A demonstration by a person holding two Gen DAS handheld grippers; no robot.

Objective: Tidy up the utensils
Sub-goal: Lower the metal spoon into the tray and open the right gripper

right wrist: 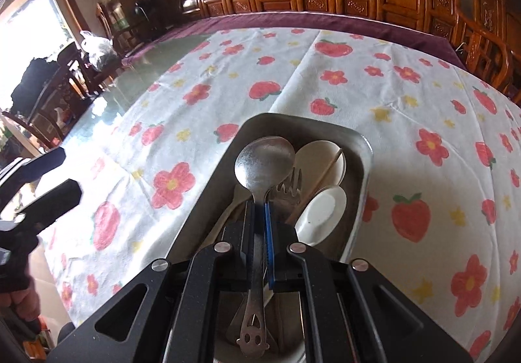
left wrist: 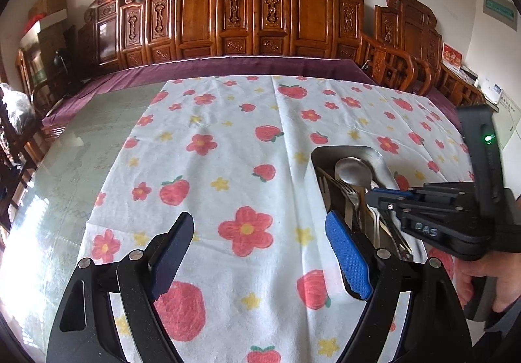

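Observation:
A metal tray (right wrist: 358, 143) on the flowered cloth holds several utensils: a fork (right wrist: 290, 183), two white ceramic spoons (right wrist: 320, 156), a wooden chopstick (right wrist: 320, 179). My right gripper (right wrist: 259, 213) is shut on the handle of a metal spoon (right wrist: 263, 157), whose bowl points forward over the tray. From the left wrist view that right gripper (left wrist: 374, 196) hovers over the tray (left wrist: 345, 150) near the spoon (left wrist: 353, 170). My left gripper (left wrist: 259, 219) stands open over the cloth to the left of the tray, with nothing between its fingers; the right wrist view catches it too (right wrist: 63, 172).
The flowered cloth (left wrist: 228, 141) covers part of a glass tabletop (left wrist: 81, 151) that lies bare on the left. A purple runner (left wrist: 228, 65) and carved wooden chairs (left wrist: 247, 11) line the far edge. A person's hand (left wrist: 485, 278) grips the right tool.

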